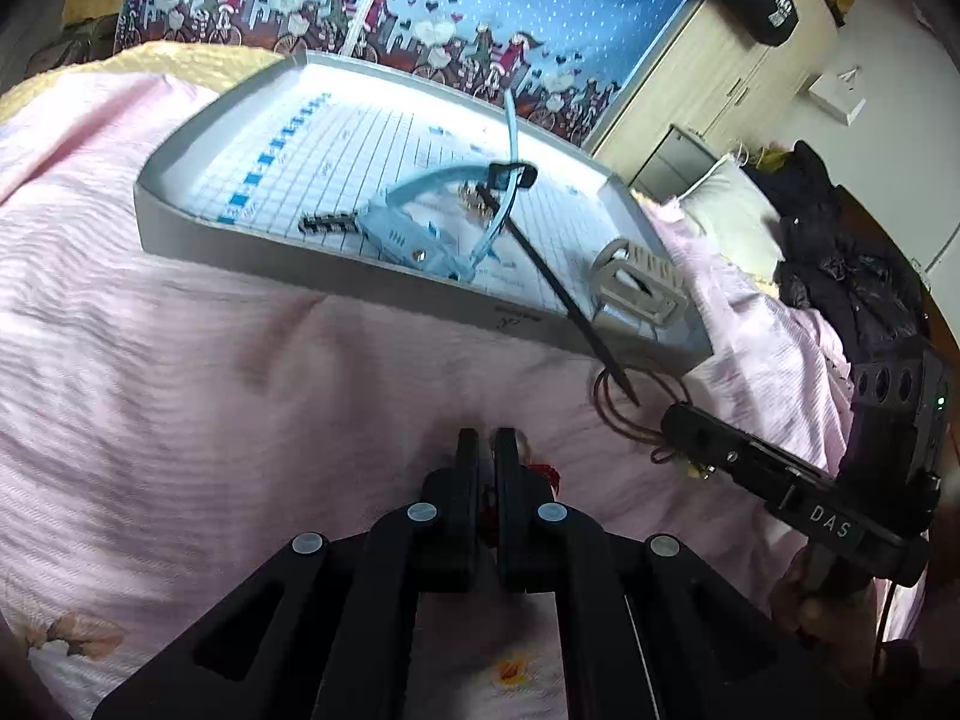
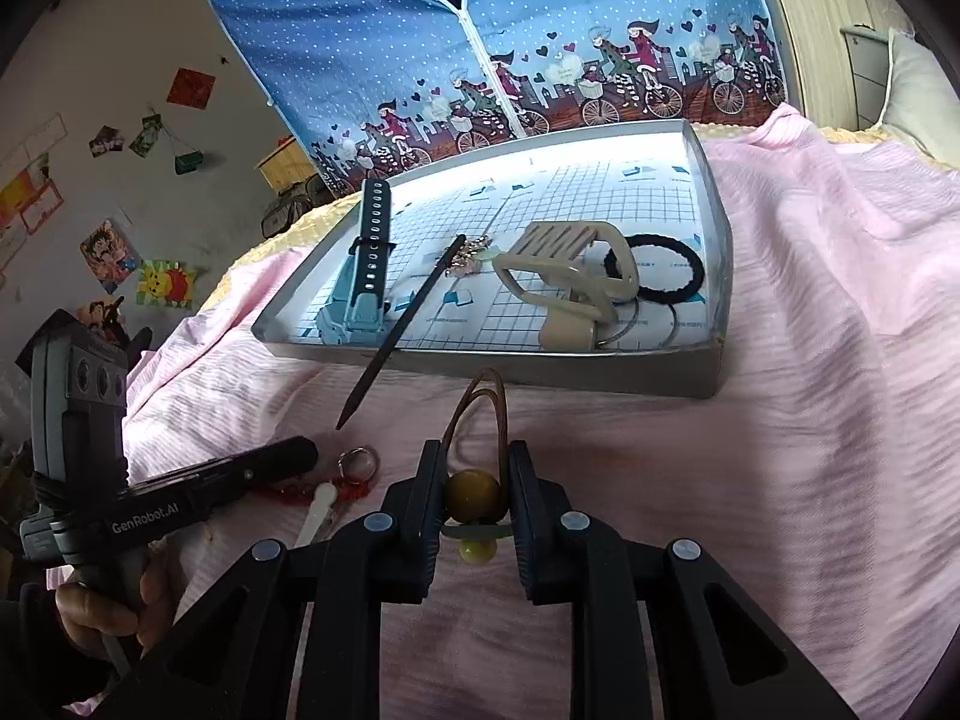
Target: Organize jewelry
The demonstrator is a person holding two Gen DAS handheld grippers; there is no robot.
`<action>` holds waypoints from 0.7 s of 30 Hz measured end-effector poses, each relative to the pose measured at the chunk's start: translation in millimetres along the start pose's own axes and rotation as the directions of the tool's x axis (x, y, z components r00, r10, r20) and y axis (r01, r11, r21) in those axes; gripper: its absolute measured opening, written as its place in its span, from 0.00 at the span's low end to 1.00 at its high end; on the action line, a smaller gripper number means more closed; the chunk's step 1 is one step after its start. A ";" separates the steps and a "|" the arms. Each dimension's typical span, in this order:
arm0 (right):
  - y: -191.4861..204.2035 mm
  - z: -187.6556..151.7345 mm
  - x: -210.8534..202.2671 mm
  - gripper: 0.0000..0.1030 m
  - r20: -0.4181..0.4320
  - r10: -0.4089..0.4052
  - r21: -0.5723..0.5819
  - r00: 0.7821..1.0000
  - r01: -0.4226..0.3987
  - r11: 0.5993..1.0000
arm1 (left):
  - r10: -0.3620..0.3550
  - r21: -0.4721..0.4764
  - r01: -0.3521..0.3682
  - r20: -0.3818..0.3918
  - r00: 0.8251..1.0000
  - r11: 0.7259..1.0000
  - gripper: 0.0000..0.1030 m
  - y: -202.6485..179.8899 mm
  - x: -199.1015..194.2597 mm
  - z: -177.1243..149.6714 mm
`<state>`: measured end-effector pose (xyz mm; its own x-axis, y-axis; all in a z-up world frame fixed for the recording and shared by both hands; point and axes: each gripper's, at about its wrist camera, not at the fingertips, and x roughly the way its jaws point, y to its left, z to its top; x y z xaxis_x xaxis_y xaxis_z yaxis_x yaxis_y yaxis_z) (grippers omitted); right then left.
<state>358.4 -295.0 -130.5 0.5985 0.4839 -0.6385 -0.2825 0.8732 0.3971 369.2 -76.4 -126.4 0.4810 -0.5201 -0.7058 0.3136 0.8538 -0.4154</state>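
Pink bedspread [image 2: 810, 312], blue cyclist-print wardrobe cover [image 2: 540, 30] behind. A grey tray [image 2: 717, 276] already holds a watch [image 2: 366, 264], a hair claw [image 2: 570, 276] and a black hair tie [image 2: 666, 267], evidently as the collection point. The right gripper [image 2: 474, 495] clamps the amber bead [image 2: 472, 496] of a brown cord bracelet just short of the tray. The left gripper [image 1: 486, 468], fingers nearly together, pinches a red-corded key-ring charm [image 2: 354, 480]. Lettering reads "GenRobot.AI" and "DAS".

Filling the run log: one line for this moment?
left gripper: shut on red charm | right gripper: on bead cord | tray: ahead
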 end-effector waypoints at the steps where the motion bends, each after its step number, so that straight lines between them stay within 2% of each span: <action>1: -1.1 -0.1 0.7 0.19 -0.003 -0.004 0.005 1.000 0.004 1.000 | -0.001 -0.003 0.001 -0.012 1.000 1.000 0.03 0.1 2.5 0.6; 6: -10.4 -0.9 7.1 0.19 -0.040 -0.054 0.038 0.998 0.055 0.998 | -0.029 -0.011 0.028 -0.051 0.998 1.000 0.03 1.2 5.7 4.9; 9: -17.1 -2.0 8.9 0.20 -0.052 -0.052 0.070 0.997 0.055 0.996 | -0.043 -0.038 0.040 -0.077 0.996 0.998 0.05 3.4 9.4 11.1; 12: -19.8 -2.0 6.7 0.20 -0.051 -0.061 0.082 0.997 0.065 0.995 | -0.038 -0.045 0.033 -0.118 0.992 0.998 0.15 2.2 16.7 15.9; 16: -25.6 -0.7 2.8 0.21 -0.046 -0.092 0.097 0.995 0.096 0.991 | -0.008 0.022 0.011 -0.159 0.987 1.000 0.32 -9.4 23.4 18.3; 21: -39.9 -0.2 -0.5 0.21 -0.045 -0.091 0.156 0.995 0.097 0.983 | 0.088 0.128 -0.065 -0.182 0.979 0.990 0.34 -23.3 33.6 14.1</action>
<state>369.2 -330.1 -146.2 0.5871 0.4043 -0.7013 -0.1023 0.8964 0.4312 389.6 -114.0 -132.4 0.3494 -0.4299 -0.8325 0.3837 0.8763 -0.2914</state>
